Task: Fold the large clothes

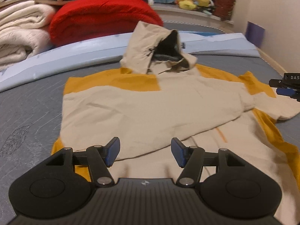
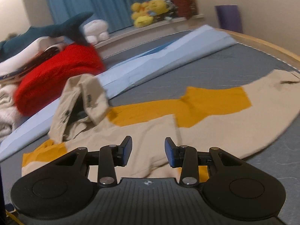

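A large beige and mustard-yellow hooded jacket lies flat on a grey mattress, its hood propped up at the far end. One sleeve is folded across the body. My left gripper hovers over the jacket's near hem, open, nothing between its blue pads. In the right wrist view the same jacket spreads out with its other sleeve stretched to the right. My right gripper hangs over the jacket's body, jaws apart and empty. Its fingertips also show at the right edge of the left wrist view.
A folded light-blue sheet runs across the mattress behind the hood. A red blanket and cream blankets are piled at the far left. Plush toys sit on a ledge by the wall. A wooden bed rim curves along the right.
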Demonstrator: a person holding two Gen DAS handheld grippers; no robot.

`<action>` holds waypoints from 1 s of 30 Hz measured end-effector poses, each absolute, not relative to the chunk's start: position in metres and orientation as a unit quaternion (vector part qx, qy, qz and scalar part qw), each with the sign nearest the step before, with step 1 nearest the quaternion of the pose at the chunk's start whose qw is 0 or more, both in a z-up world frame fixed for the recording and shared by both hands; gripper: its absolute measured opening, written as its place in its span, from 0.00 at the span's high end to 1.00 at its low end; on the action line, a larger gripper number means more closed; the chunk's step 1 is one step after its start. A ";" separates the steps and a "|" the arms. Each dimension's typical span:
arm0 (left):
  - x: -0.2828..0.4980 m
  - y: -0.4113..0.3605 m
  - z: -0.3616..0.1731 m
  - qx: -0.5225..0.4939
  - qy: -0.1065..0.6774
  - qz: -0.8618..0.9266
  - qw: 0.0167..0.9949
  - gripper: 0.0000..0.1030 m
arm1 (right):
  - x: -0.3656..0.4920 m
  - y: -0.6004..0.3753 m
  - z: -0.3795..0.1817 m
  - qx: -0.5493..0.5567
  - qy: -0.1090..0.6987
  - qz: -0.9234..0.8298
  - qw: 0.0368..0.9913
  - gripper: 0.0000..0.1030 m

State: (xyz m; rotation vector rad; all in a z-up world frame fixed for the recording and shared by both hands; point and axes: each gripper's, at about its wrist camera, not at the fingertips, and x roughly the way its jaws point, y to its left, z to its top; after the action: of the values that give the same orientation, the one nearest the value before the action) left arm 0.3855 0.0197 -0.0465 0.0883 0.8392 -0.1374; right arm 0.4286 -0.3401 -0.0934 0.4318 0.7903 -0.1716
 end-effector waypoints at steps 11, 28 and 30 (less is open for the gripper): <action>0.375 0.018 -0.046 0.051 0.398 -0.074 0.913 0.36 | 0.395 -0.436 -0.102 0.226 0.302 -0.155 0.913 0.59; 0.376 0.010 -0.057 0.061 0.406 -0.084 0.908 0.36 | 0.347 -0.610 -0.159 0.279 0.321 -0.304 0.852 0.58; 0.377 0.009 -0.058 0.063 0.406 -0.083 0.908 0.36 | 0.345 -0.619 -0.170 0.292 0.323 -0.309 0.846 0.58</action>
State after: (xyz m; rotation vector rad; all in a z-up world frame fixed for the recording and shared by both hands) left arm 0.3767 0.0095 -0.0583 0.1305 0.8381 -0.1718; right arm 0.3449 -0.6194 -0.1697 0.6150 0.6823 -0.6512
